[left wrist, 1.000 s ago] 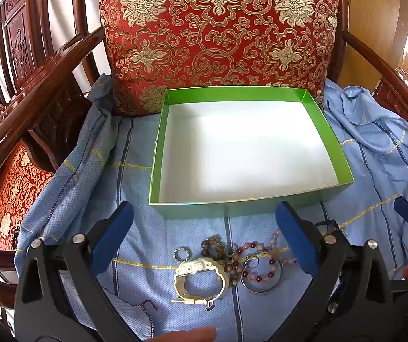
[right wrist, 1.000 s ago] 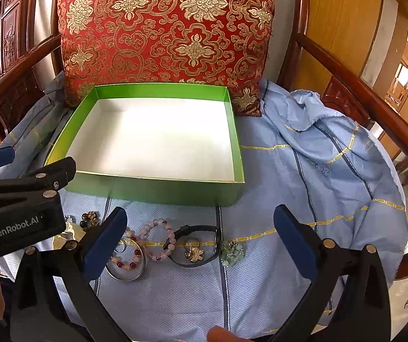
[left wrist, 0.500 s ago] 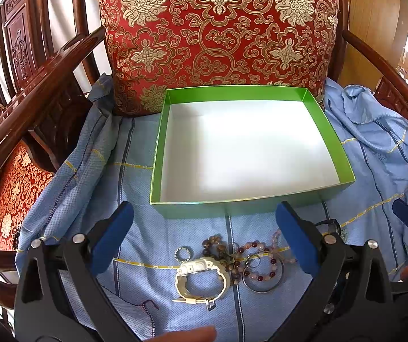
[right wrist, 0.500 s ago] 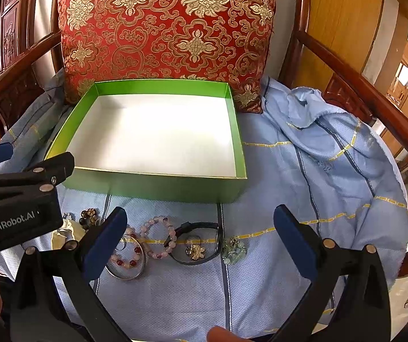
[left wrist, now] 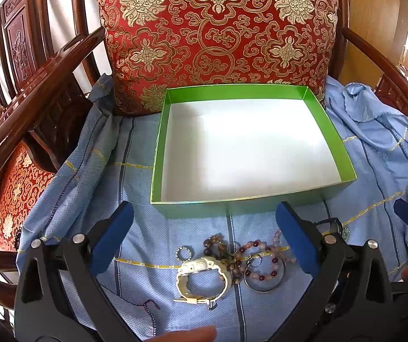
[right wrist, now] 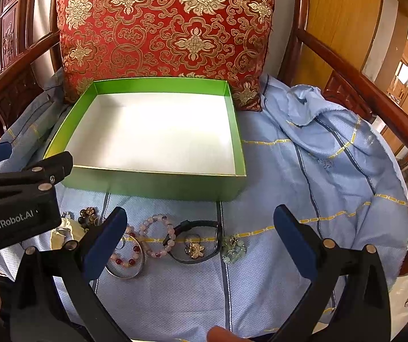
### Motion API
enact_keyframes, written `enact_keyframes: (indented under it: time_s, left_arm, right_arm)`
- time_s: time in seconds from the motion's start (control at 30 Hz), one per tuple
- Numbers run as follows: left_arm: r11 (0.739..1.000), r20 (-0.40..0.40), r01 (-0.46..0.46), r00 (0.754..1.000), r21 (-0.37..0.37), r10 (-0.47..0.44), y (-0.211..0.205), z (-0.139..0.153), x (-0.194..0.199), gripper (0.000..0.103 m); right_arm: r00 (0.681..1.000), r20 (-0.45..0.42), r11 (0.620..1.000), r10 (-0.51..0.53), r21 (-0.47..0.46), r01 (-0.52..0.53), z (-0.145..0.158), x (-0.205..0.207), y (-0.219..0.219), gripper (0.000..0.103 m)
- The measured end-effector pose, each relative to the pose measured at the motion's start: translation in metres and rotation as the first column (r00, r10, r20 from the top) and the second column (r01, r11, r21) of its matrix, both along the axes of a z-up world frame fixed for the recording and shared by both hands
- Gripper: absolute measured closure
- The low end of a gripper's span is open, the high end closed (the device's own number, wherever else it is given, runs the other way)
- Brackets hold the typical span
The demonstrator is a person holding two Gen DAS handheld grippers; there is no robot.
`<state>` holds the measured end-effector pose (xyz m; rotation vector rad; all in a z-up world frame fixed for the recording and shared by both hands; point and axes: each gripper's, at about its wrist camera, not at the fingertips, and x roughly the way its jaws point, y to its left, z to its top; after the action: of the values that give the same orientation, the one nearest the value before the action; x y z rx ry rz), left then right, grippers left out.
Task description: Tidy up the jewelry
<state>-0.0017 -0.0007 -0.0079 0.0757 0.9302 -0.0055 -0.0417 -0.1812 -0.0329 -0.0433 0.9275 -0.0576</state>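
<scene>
A green box with a white floor was seen on a blue cloth spread over a wooden chair, its far wall against a red cushion. The long axis of the box ran left to right, and its open side was turned up.

The jewelry was laid in a row on the cloth just in front of the box's near wall, and the row also ran left to right. In the left view a cream watch was lying flat with its strap closed in a loop, a small ring just beside it and a bangle with a beaded bracelet to its right. In the right view a pink bracelet, a black band, a gold brooch inside the band and a pale green charm were seen.

The left gripper was held above the watch with its jaws wide apart and nothing between them. The right gripper was held above the band, equally wide apart and holding nothing.
</scene>
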Motion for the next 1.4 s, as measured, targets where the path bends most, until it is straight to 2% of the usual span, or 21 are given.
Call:
enact_keyframes:
  time_s: [0.57,0.7,0.8,0.93,1.0,1.1,1.13,1.17,1.23,1.3,1.4]
  left_arm:
    - [1.0,-0.004,0.005,1.0,0.015,-0.005,-0.001,-0.001,0.001,0.004]
    - [1.0,-0.011,0.008,1.0,-0.002,-0.008,0.005,-0.001,0.002,0.004]
    - [0.999,-0.031,0.012,0.999,-0.044,-0.014,0.015,0.0,0.005,0.004]
    - [0.993,-0.083,-0.005,0.997,-0.115,-0.004,0.03,-0.003,0.01,0.004]
    - [0.992,-0.107,-0.012,0.994,-0.123,-0.001,0.032,-0.007,0.012,0.007]
    - [0.992,-0.147,-0.002,0.989,-0.125,-0.016,0.031,-0.016,0.013,0.024]
    - [0.991,-0.17,0.004,0.985,-0.137,-0.027,0.031,-0.02,0.014,0.036]
    - [0.989,-0.195,0.006,0.98,-0.145,-0.034,0.031,-0.025,0.015,0.047]
    - [0.988,-0.263,0.004,0.964,-0.153,-0.044,0.032,-0.038,0.017,0.062]
    - [0.985,-0.313,0.01,0.948,-0.174,-0.065,0.035,-0.049,0.017,0.063]
    - [0.984,-0.343,0.01,0.937,-0.175,-0.07,0.043,-0.06,0.013,0.063]
  right_arm:
    - [1.0,-0.002,1.0,-0.007,0.0,0.007,-0.003,0.0,-0.001,0.002]
    - [0.999,0.005,0.997,-0.041,-0.058,0.041,-0.002,0.003,-0.007,0.002]
    - [0.998,-0.028,0.996,-0.057,-0.077,0.054,-0.004,0.008,-0.017,0.002]
    - [0.99,-0.131,0.997,-0.051,-0.061,0.043,-0.018,0.011,-0.029,0.002]
    - [0.988,-0.147,0.998,-0.042,-0.06,0.034,-0.023,0.009,-0.031,0.002]
    - [0.989,-0.147,0.998,-0.026,-0.064,0.017,-0.029,0.007,-0.029,0.005]
    - [0.988,-0.151,0.998,-0.026,-0.052,0.018,-0.031,0.007,-0.03,0.014]
    - [0.985,-0.171,0.999,-0.023,-0.034,0.018,-0.035,0.009,-0.031,0.027]
    - [0.97,-0.244,1.0,0.008,0.015,-0.004,-0.048,0.015,-0.031,0.045]
    - [0.955,-0.295,0.999,0.017,0.033,-0.007,-0.059,0.017,-0.031,0.048]
    - [0.949,-0.316,1.0,0.012,0.013,-0.008,-0.071,0.019,-0.033,0.048]
